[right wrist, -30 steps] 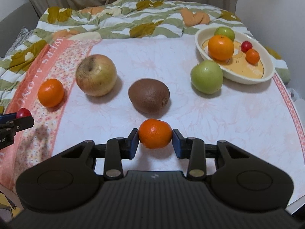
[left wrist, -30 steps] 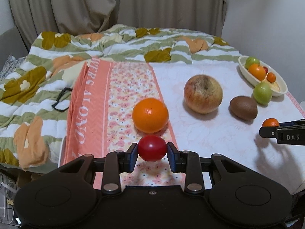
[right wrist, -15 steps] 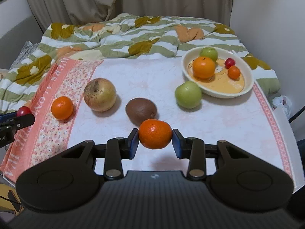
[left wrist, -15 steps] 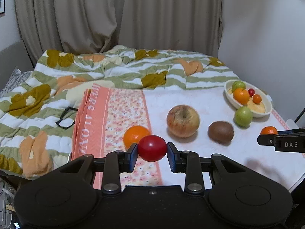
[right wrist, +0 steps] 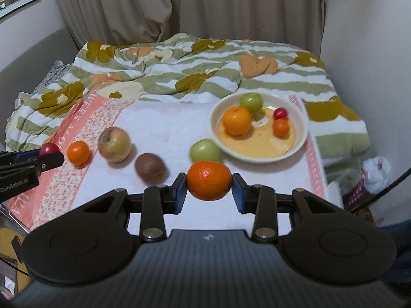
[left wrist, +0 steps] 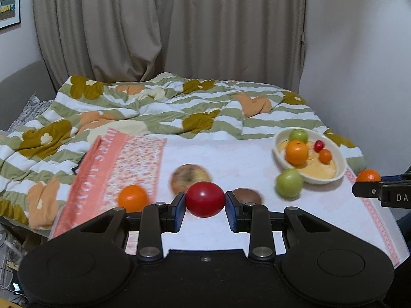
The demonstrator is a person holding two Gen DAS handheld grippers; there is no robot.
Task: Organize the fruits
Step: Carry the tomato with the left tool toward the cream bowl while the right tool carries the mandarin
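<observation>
My left gripper (left wrist: 205,200) is shut on a small red fruit (left wrist: 205,199), held above the cloth. My right gripper (right wrist: 209,184) is shut on a mandarin (right wrist: 209,183), held above the cloth near the bowl. The cream bowl (right wrist: 300,138) at the right holds a green apple (right wrist: 251,102), an orange (right wrist: 236,120), a small red fruit (right wrist: 280,113) and a small mandarin (right wrist: 281,127). On the cloth lie a green apple (right wrist: 205,150), a kiwi (right wrist: 150,167), a large yellow-red apple (right wrist: 114,144) and an orange (right wrist: 78,152).
The white and pink cloth (right wrist: 164,125) lies on a bed with a striped flowered quilt (right wrist: 179,71). A wall (right wrist: 372,51) stands close on the right, curtains (right wrist: 179,5) behind. The left gripper's tip shows in the right wrist view (right wrist: 48,160).
Both grippers have risen and drawn back from the cloth with their fruits. The view has swung right, toward the bowl.
</observation>
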